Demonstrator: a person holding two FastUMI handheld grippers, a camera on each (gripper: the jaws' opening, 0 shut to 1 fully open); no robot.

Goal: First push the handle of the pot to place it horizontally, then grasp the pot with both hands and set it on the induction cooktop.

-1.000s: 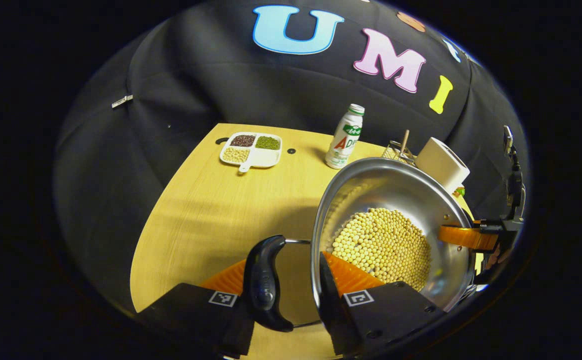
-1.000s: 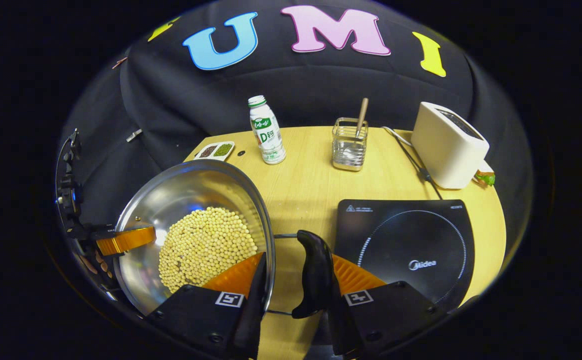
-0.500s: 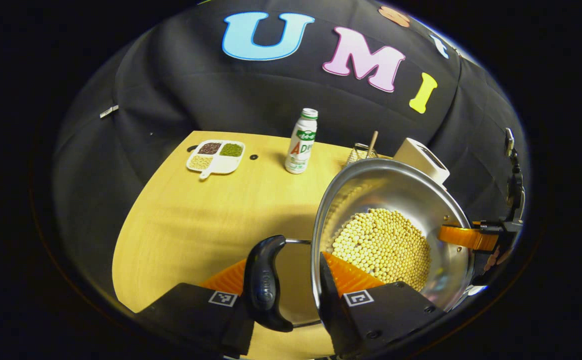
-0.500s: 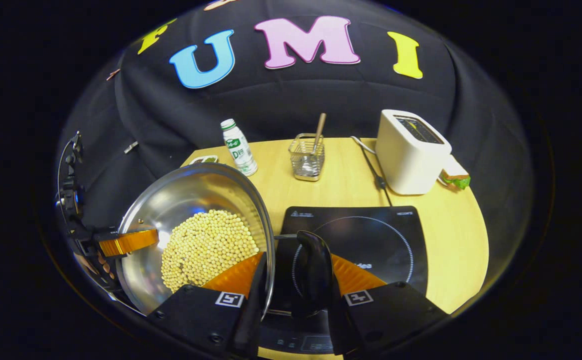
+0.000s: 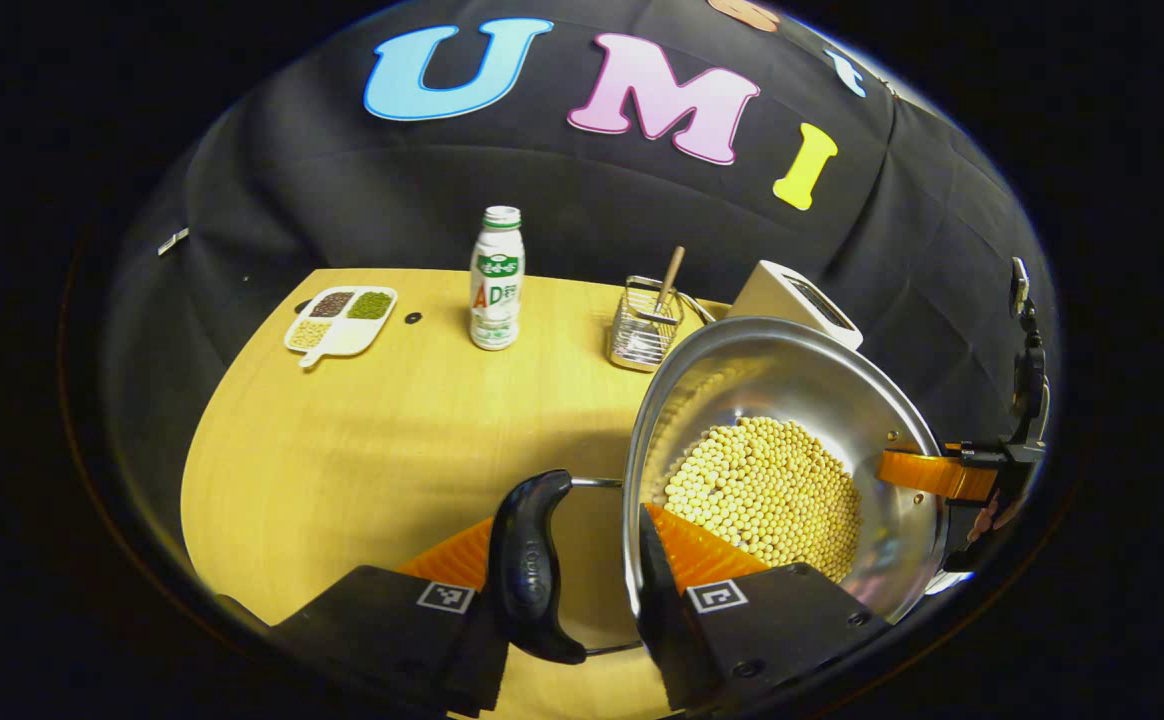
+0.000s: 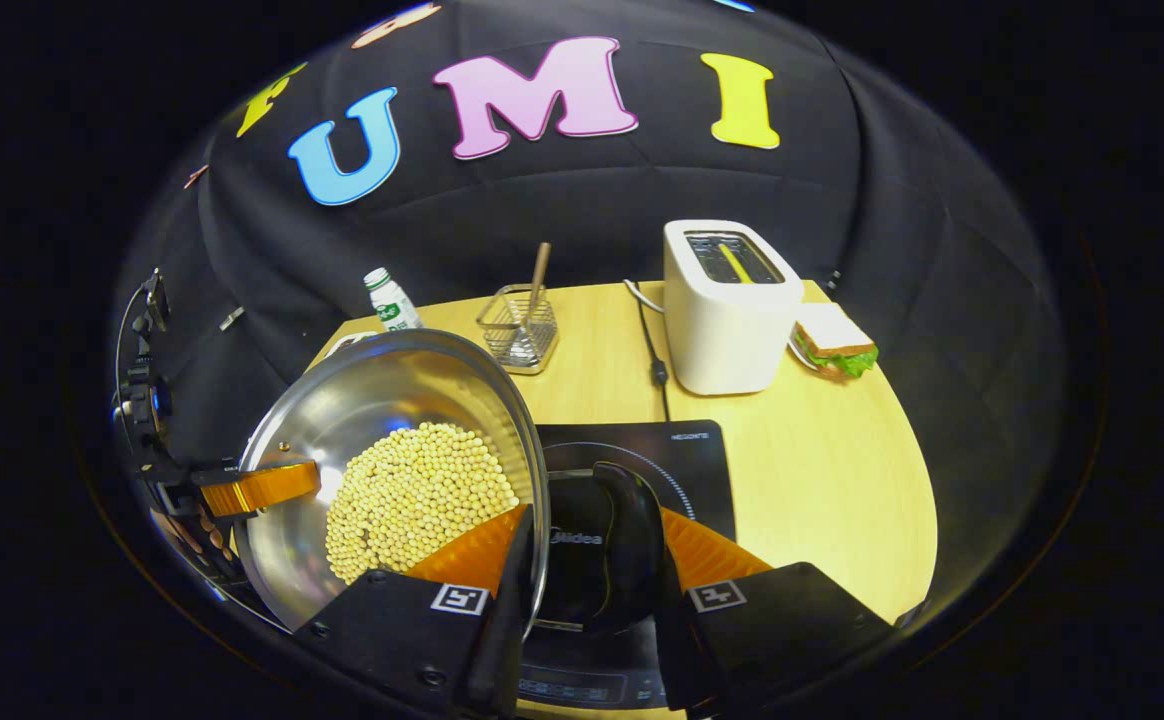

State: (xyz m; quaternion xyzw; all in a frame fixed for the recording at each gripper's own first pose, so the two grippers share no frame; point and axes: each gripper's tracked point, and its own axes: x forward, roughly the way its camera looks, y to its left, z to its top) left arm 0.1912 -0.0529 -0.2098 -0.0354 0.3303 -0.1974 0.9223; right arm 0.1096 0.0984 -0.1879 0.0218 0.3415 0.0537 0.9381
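Shifted rightward since a second ago: pot (image 5: 792, 440) of soybeans (image 5: 767, 490), now above induction cooktop (image 6: 682, 460).

Left gripper view: left gripper (image 5: 582, 560) narrow, clamping pot's black side handle (image 5: 532, 570) against the rim; table (image 5: 362, 440) below; bottle (image 5: 495, 280), divided dish (image 5: 340, 320) behind.

Right gripper view: right gripper (image 6: 587, 560) narrow, clamping opposite handle (image 6: 627, 540) and rim; toaster (image 6: 727, 310), sandwich (image 6: 832, 340) beyond.

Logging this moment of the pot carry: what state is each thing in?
pot: lidless, holding beans, carried by both handles
left tongs: shut on pot handle
right tongs: shut on pot handle
induction cooktop: bare, partly beneath the pot
bottle: upright, capped
toaster: upright
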